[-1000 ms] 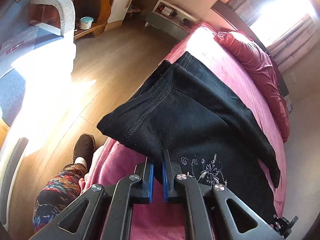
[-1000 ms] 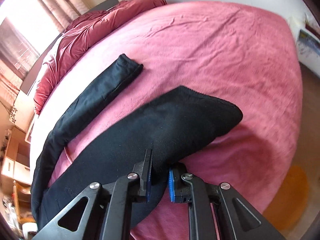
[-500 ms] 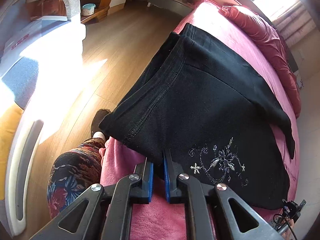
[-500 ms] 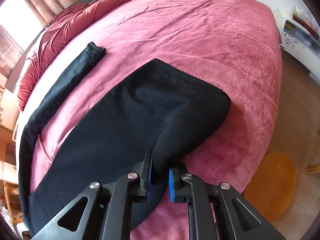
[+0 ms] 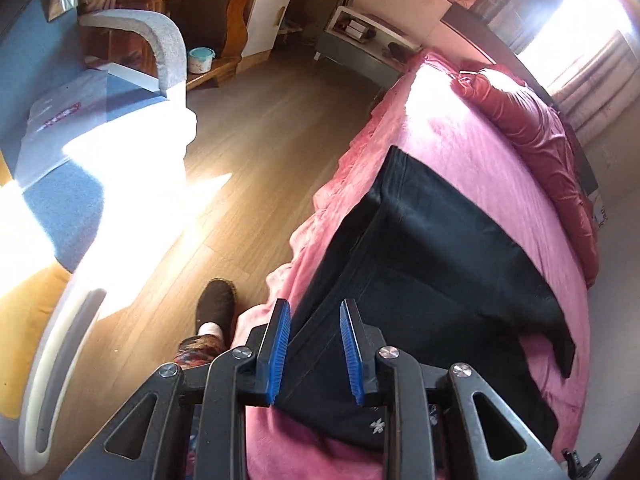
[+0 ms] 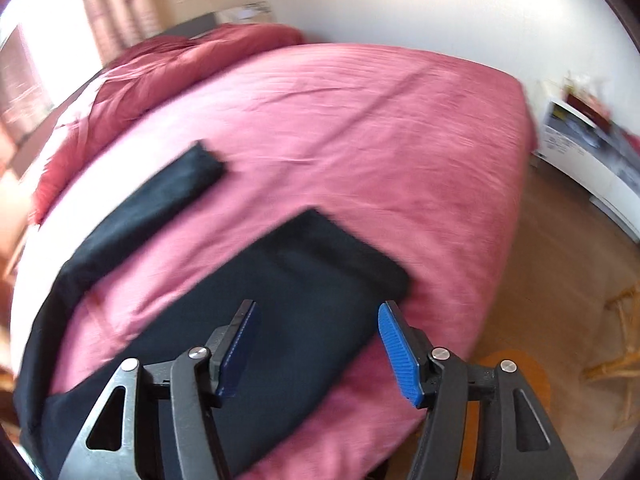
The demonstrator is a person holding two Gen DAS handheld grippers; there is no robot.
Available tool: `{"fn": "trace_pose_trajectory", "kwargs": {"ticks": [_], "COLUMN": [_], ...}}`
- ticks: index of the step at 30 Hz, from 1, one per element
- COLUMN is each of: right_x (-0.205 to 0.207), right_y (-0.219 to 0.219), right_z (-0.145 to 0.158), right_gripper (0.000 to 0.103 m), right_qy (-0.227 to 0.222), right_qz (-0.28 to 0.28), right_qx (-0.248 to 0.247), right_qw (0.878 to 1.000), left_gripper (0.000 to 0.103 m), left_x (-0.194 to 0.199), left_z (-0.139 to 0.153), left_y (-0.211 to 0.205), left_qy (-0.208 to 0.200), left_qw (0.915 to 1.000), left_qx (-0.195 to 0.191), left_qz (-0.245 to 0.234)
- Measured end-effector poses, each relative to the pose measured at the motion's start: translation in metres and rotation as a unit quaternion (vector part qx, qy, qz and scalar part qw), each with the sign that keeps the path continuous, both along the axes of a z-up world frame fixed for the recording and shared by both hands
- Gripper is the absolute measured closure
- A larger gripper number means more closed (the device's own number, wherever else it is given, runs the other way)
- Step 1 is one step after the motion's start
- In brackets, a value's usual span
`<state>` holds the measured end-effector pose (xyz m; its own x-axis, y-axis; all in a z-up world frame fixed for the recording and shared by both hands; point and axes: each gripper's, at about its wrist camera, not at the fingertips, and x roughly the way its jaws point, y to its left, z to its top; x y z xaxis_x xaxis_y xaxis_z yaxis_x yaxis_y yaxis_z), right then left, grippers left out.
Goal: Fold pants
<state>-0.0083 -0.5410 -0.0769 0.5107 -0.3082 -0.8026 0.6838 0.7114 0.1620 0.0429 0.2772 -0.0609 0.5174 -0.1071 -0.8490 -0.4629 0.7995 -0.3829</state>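
Black pants lie flat on the pink bed, waist end near the bed's left edge. My left gripper is open just above the waistband, empty. In the right wrist view the pants spread their two legs apart: the near leg's cuff lies just beyond my open, empty right gripper; the far leg runs toward the pillow end.
A red duvet is bunched at the head of the bed. Wooden floor, a blue armchair and a nightstand lie left of the bed. My foot stands by the bed edge. A white cabinet stands right.
Both grippers have opened and let go of the pants, which now lie flat on the bed. Both grippers have pulled back and up a little.
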Motion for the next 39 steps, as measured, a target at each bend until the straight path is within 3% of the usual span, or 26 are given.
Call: {"fn": "trace_pose_trajectory", "kwargs": {"ticks": [6, 11, 14, 23, 28, 29, 31, 32, 36, 39], "right_x": [0.060, 0.091, 0.105, 0.118, 0.118, 0.117, 0.117, 0.116, 0.115, 0.118], "right_y": [0.080, 0.134, 0.154, 0.174, 0.172, 0.172, 0.172, 0.172, 0.173, 0.173], "right_z": [-0.005, -0.020, -0.030, -0.045, -0.050, -0.051, -0.054, -0.053, -0.049, -0.042], "right_gripper": [0.037, 0.037, 0.036, 0.034, 0.033, 0.033, 0.033, 0.033, 0.033, 0.033], "right_qy": [0.009, 0.031, 0.049, 0.078, 0.091, 0.092, 0.095, 0.095, 0.093, 0.079], "right_qz": [0.139, 0.205, 0.228, 0.232, 0.224, 0.222, 0.220, 0.219, 0.222, 0.227], "right_qx": [0.014, 0.034, 0.039, 0.048, 0.052, 0.053, 0.051, 0.049, 0.037, 0.034], "right_qw": [0.990, 0.978, 0.972, 0.968, 0.969, 0.969, 0.970, 0.970, 0.970, 0.970], "left_gripper": [0.077, 0.063, 0.050, 0.050, 0.053, 0.067, 0.079, 0.087, 0.093, 0.093], "left_x": [0.103, 0.177, 0.217, 0.296, 0.318, 0.321, 0.325, 0.324, 0.303, 0.268], "left_z": [-0.011, -0.031, -0.035, -0.077, -0.090, -0.094, -0.096, -0.093, -0.059, -0.013], "left_y": [-0.005, -0.011, -0.013, -0.010, -0.015, -0.018, -0.025, -0.028, -0.043, -0.060], "left_qy": [-0.018, 0.003, 0.005, 0.057, 0.071, 0.075, 0.082, 0.072, 0.008, -0.086], "left_qw": [0.9966, 0.9922, 0.9933, 0.9938, 0.9943, 0.9937, 0.9945, 0.9955, 0.9967, 0.9858], "left_qx": [-0.079, -0.125, -0.116, -0.095, -0.080, -0.083, -0.061, -0.049, -0.022, -0.021], "left_qz": [-0.014, -0.008, -0.004, 0.009, 0.005, -0.007, -0.024, -0.036, -0.078, -0.143]}}
